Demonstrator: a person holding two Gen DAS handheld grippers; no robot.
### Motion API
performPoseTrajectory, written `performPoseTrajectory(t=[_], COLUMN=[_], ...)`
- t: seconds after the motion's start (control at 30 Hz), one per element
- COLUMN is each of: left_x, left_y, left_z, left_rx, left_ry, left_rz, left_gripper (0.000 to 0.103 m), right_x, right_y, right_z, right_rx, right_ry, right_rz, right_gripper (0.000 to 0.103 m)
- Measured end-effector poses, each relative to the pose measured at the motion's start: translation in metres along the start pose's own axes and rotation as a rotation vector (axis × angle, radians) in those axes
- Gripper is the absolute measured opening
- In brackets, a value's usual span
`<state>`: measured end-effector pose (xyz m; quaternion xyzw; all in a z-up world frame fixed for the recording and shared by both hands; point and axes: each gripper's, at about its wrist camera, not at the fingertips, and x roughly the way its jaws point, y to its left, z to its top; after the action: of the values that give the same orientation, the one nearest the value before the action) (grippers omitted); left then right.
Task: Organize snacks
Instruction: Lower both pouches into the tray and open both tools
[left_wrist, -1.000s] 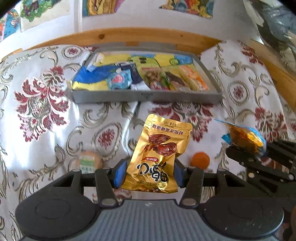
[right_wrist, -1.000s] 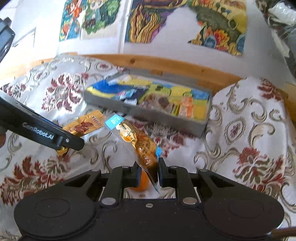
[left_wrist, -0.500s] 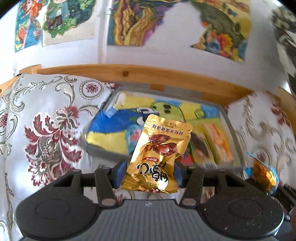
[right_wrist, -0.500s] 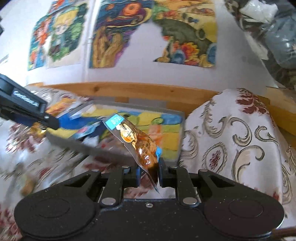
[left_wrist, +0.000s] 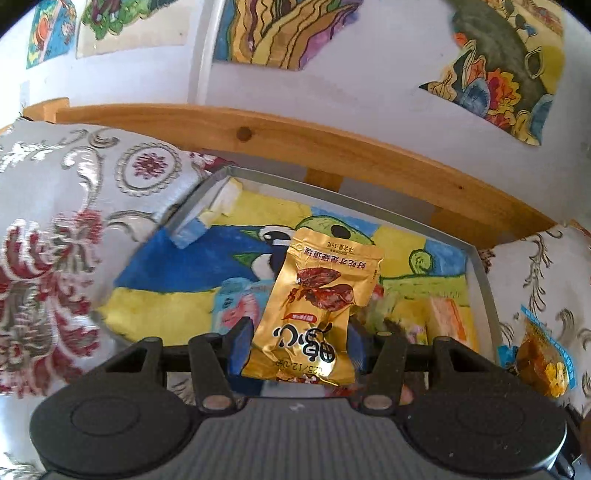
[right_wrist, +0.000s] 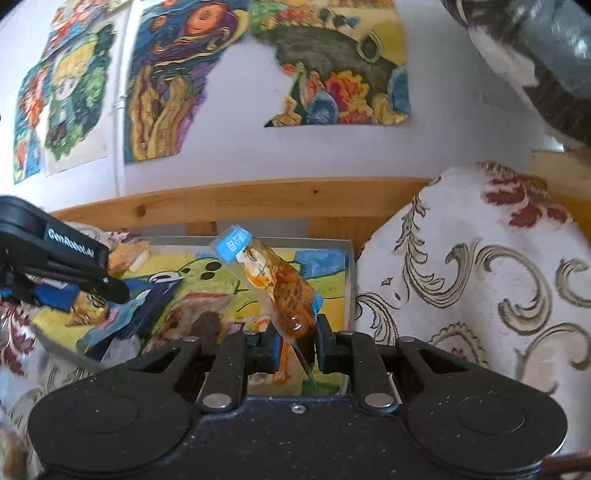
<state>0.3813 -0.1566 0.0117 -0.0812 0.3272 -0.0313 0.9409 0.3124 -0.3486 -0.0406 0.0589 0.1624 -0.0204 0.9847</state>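
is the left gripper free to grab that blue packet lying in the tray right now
Probably not: the left gripper is shut on the gold packet, which hangs in front of the blue packet in the tray.

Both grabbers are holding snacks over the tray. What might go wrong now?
1. The left gripper pinches only the bottom edge of the gold packet, so it might slip and land outside the grey tray.
2. The right gripper holds the clear snack bag by one end; it leans and may twist loose.
3. Both grippers hover close together over the tray, so they might bump when dropping.
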Motion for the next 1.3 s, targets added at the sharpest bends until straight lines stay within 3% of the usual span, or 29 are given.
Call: performPoseTrajectory(t=[0.3, 0.6, 0.67, 0.83, 1.3], left_x=[0.028, 0.034, 0.034, 0.031, -0.005], left_y=[-0.014, -0.021, -0.022, -0.024, -0.008], left_z=[-0.01, -0.012, -0.012, -0.012, -0.006], left_rx=[0.032, 0.036, 0.038, 0.038, 0.006], left_ry=[0.014, 0.012, 0.015, 0.006, -0.095], left_rz=[0.001, 0.001, 0.001, -0.006, 0.013], left_gripper=[0.057, 0.059, 0.059, 0.062, 0.099], right_x=[0.024, 0.022, 0.021, 0.018, -0.008], right_y=[-0.008, -0.002, -0.001, -0.001, -0.006], right_z=[-0.004, 0.0, 0.001, 0.003, 0.018], right_rx=[0.044, 0.02, 0.021, 0.029, 0.079], right_ry=[0.052, 0.052, 0.046, 0.031, -0.074], right_rz=[0.0, 0.018, 0.022, 0.026, 0.039], right_gripper=[0.02, 0.032, 0.044, 0.062, 0.099])
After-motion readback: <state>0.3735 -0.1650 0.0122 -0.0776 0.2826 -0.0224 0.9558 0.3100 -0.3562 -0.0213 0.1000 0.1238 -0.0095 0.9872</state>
